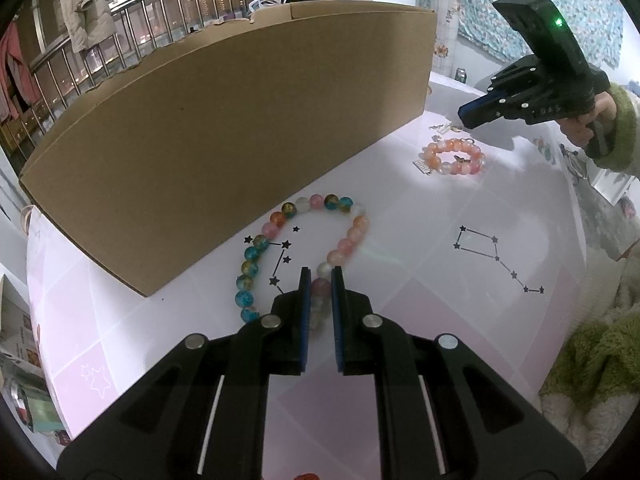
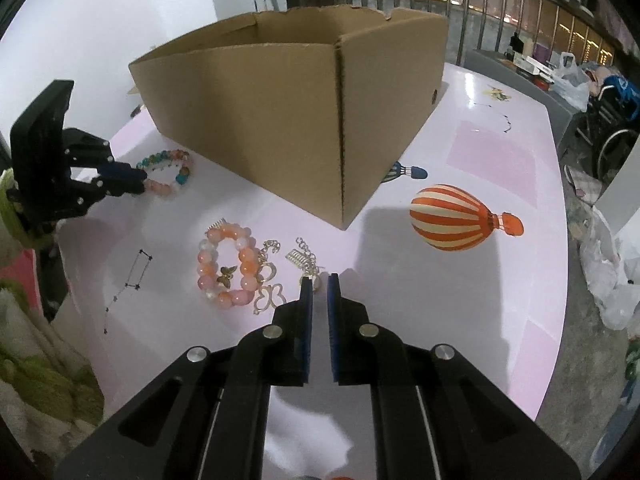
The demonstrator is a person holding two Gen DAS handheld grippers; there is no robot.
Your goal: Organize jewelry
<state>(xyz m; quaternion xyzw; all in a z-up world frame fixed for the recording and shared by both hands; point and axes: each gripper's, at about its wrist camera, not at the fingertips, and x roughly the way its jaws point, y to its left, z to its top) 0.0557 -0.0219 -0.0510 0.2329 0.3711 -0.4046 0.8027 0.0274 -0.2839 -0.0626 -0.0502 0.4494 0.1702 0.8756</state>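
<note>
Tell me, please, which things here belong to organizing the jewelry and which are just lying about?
Belongs to the job:
- multicolored bead bracelet, gripped by the left gripper
- pink-orange bead bracelet
- gold butterfly chain
- small gold piece by the right gripper
- cardboard box, likely the destination

Just lying about:
- jacket on the railing
- plastic bags
- can

Left tongs [image 1: 321,276] clamp multicolour bead bracelet [image 1: 304,248] beside cardboard box [image 1: 224,136].

left wrist: close, downward | right wrist: same | shared: cardboard box [image 1: 224,128]
</note>
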